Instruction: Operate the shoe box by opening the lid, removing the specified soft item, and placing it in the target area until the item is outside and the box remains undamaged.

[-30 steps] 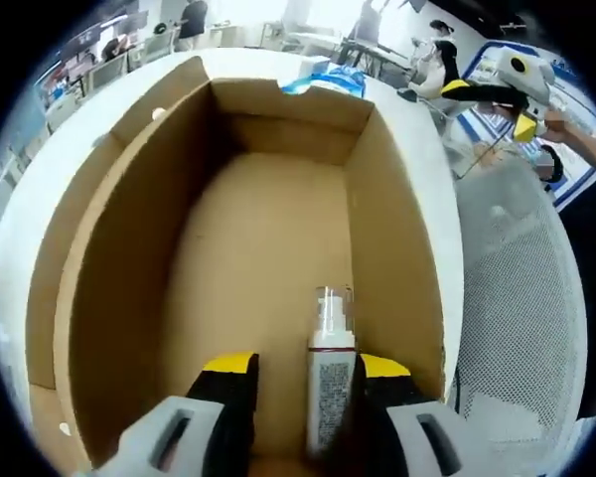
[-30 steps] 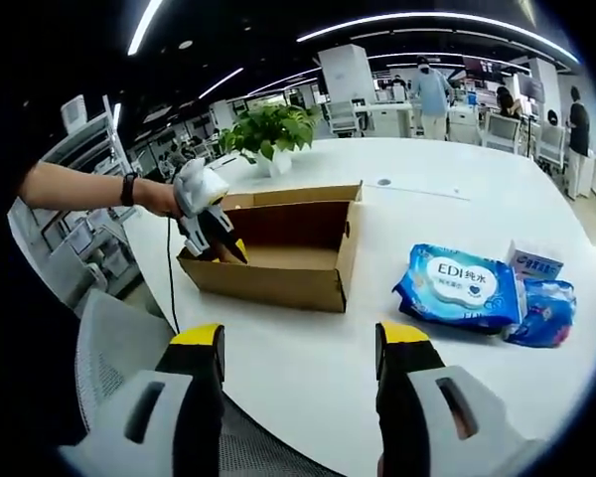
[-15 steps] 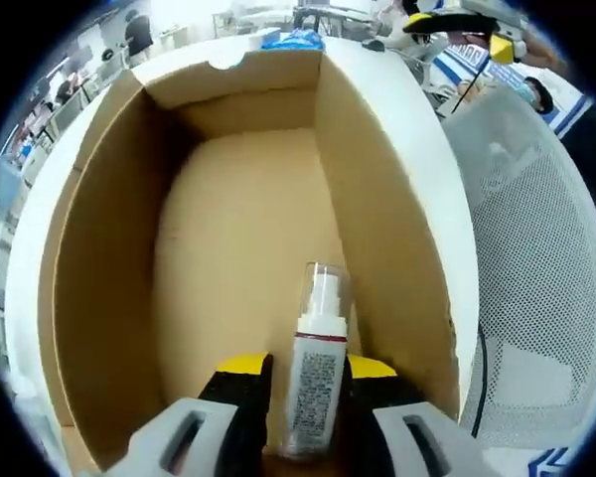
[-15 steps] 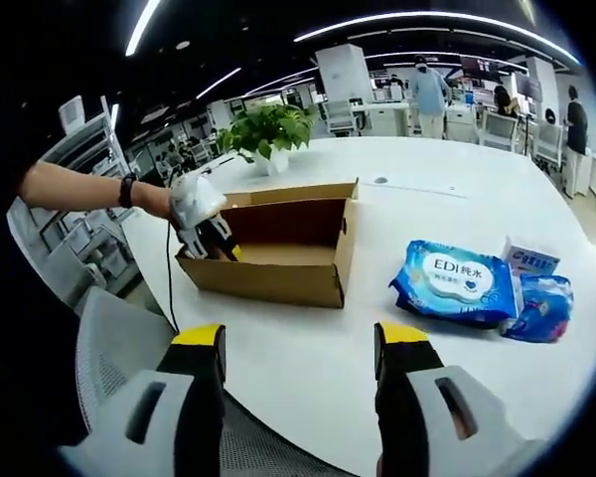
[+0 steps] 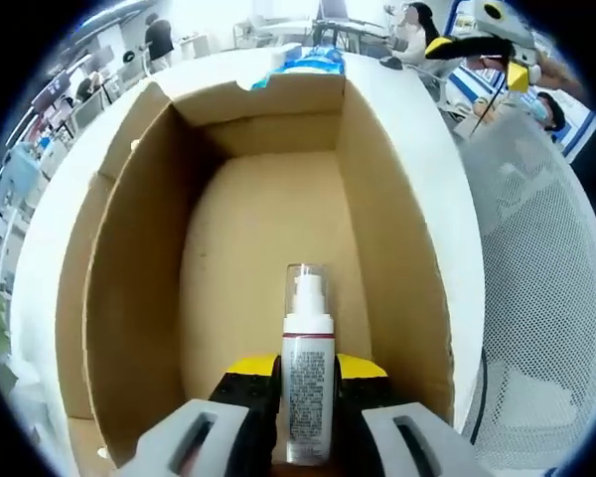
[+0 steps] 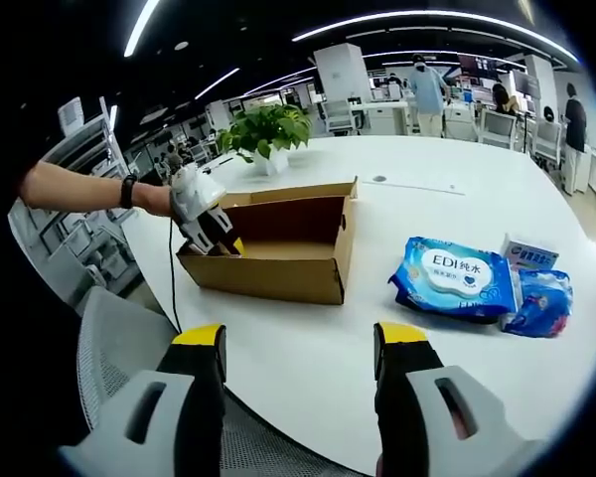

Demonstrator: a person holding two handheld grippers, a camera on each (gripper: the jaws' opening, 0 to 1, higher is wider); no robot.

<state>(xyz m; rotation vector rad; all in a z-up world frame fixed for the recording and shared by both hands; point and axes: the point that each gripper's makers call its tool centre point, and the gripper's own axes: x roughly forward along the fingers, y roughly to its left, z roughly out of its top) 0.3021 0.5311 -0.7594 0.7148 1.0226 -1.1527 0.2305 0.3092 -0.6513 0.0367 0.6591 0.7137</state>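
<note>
My left tongs (image 5: 306, 383) pinching a spray bottle (image 5: 306, 383) low inside the open shoe box (image 5: 139, 288), bottle's long axis along the jaws, nozzle pointing toward the far wall, my right tongs (image 6: 300, 350) spread wide above the white bench (image 6: 417, 209), wipes pack (image 6: 457, 278) lying right of the box.

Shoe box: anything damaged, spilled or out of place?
Nothing looks damaged or spilled. The shoe box sits open on the white table, walls intact. One oddity: the left gripper holds a rigid spray bottle, not a soft item.
</note>
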